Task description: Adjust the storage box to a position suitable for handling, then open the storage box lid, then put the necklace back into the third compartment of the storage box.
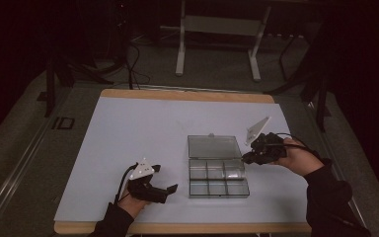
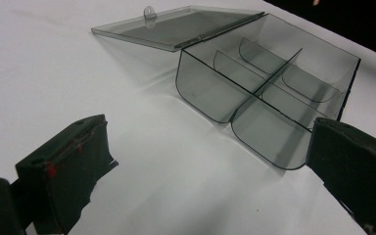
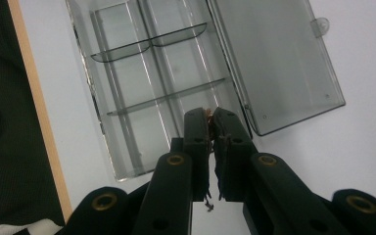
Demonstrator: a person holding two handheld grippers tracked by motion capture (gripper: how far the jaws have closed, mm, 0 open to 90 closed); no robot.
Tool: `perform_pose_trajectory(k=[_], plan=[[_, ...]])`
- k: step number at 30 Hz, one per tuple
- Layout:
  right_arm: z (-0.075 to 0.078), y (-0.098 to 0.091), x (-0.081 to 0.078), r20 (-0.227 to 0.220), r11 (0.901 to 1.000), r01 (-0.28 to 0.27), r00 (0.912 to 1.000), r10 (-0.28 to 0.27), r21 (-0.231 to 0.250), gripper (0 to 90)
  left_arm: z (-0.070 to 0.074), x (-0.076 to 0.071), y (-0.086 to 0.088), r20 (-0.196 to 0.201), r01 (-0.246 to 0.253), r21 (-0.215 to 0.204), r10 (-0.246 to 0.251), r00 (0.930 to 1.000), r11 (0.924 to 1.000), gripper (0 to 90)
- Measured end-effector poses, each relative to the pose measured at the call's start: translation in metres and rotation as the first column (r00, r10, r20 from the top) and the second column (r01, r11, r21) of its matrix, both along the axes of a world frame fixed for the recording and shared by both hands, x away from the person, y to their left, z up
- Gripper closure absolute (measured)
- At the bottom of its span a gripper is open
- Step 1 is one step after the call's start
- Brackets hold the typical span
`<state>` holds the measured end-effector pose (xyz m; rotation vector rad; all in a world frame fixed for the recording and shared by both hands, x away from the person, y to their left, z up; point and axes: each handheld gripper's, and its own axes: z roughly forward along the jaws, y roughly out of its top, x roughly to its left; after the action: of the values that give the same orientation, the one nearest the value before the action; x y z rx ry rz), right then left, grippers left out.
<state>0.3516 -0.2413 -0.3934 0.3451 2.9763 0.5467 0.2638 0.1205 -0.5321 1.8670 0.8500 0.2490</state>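
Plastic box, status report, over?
Left gripper open, beside box. Right gripper shut, empty, at hinge corner. Plastic box open, lid flat. Nothing in the way.

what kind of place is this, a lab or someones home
Probably a lab or recording room: a white-topped table with just a clear compartment box, dark surroundings, cables on the floor, and a bare metal stand behind.

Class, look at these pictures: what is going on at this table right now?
A person sits at a white table with a claw in each hand, working on a clear plastic compartment box. Its hinged lid lies flat open behind it, and the six compartments look empty. The right claw is shut and hovers at the box's right edge near the hinge; something small and reddish may be pinched at its tips, but that is too small to tell. The left claw waits open, to the left of the box, holding nothing.
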Motion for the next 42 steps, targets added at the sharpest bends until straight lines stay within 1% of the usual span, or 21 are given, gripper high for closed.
perform_pose_trajectory(k=[6, 8, 10, 12, 15, 18, 19, 20, 28, 38, 42], plan=[[-0.008, 0.007, 0.002, -0.021, 0.9999, -0.014, 0.9997, 0.014, -0.009, 84.5, 0.0, 0.0, 0.001, 0.001, 0.0, -0.002, 0.0, 1.0, 1.0, 3.2], [-0.01, 0.008, 0.002, -0.021, 0.9998, -0.016, 0.9997, 0.016, -0.013, 84.6, 0.0, 0.0, 0.001, 0.003, 0.0, -0.001, 0.0, 1.0, 1.0, 3.2], [-0.015, 0.011, 0.002, -0.029, 0.9997, -0.02, 0.9994, 0.02, -0.013, 84.6, 0.0, 0.0, 0.001, 0.001, -0.001, -0.004, 0.001, 1.0, 1.0, 3.2], [-0.017, 0.011, 0.002, -0.034, 0.9997, -0.021, 0.9992, 0.021, -0.012, 84.6, 0.0, 0.0, 0.001, 0.001, -0.001, -0.002, 0.001, 1.0, 1.0, 3.2], [-0.026, 0.014, 0.004, -0.052, 0.9993, -0.027, 0.9983, 0.026, -0.027, 84.6, 0.001, 0.0, 0.002, 0.004, 0.0, 0.003, 0.0, 1.0, 1.0, 3.2], [-0.029, 0.014, 0.004, -0.055, 0.9991, -0.028, 0.9981, 0.026, -0.031, 84.6, 0.001, -0.001, 0.002, 0.004, 0.0, 0.0, 0.0, 1.0, 1.0, 3.2], [-0.032, 0.015, 0.005, -0.059, 0.9992, -0.027, 0.9979, 0.025, -0.031, 84.5, 0.001, -0.001, 0.002, 0.005, -0.001, -0.001, 0.001, 1.0, 1.0, 3.2], [-0.038, 0.015, 0.006, -0.067, 0.9989, -0.027, 0.9975, 0.025, -0.038, 84.6, 0.001, -0.001, 0.002, 0.004, -0.001, -0.003, 0.001, 1.0, 1.0, 3.2], [-0.062, 0.016, 0.011, -0.093, 0.9973, -0.017, 0.9956, 0.01, -0.071, 84.4, 0.001, -0.001, 0.002, 0.0, -0.004, -0.002, 0.004, 1.0, 1.0, 3.2], [-0.079, 0.021, 0.015, -0.111, 0.9956, -0.021, 0.9937, 0.011, -0.092, 84.0, 0.0, -0.001, 0.003, 0.0, -0.002, 0.0, 0.002, 1.0, 1.0, 3.2], [-0.083, 0.022, 0.015, -0.108, 0.9945, -0.01, 0.9942, -0.001, -0.104, 83.7, -0.001, -0.001, 0.004, -0.004, -0.003, -0.001, 0.003, 1.0, 1.0, 3.2]])
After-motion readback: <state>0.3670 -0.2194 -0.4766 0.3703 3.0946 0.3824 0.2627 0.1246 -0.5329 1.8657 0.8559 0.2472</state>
